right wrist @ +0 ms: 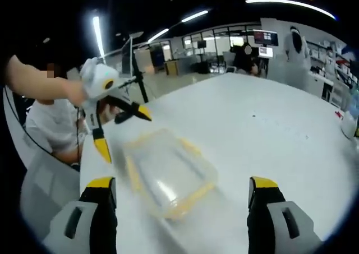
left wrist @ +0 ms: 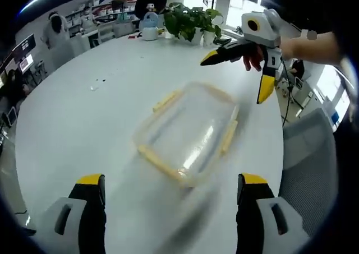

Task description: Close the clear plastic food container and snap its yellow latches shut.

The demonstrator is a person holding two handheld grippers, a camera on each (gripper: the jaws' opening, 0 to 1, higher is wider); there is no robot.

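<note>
Container [left wrist: 188, 132], clear plastic with yellow latches [left wrist: 229, 135], lies flat on white worktop [left wrist: 84, 114], blurred in both views. Lid appears seated on the base, though blur prevents certainty; latch state, snapped down or sticking out, cannot be told. Judged: closing perhaps done, latching probably all still to do, no hand-held gripper touching the box.

Left gripper view: left hand-held gripper [left wrist: 171, 195] jaws spread wide at the bottom edge, nothing between them; container ahead at 12 o'clock of the jaws, near but apart. Right hand-held gripper [left wrist: 241, 74] enters at 1 o'clock, above the container's far corner, yellow tips splayed apart, holding nothing, clear of the box.

Right gripper view: right hand-held gripper [right wrist: 182, 195] jaws likewise wide open and empty; container [right wrist: 168, 172] slightly toward 11 o'clock, just ahead of the tips, not between them. Left hand-held gripper [right wrist: 120, 130] seen at 10 o'clock, carried by a person's hand [right wrist: 76, 91], tips parted, beside the container's far-left end, no contact visible.

Potted plant [left wrist: 190, 21] and other clutter far off at 12 o'clock on the worktop, well apart from the work area.
</note>
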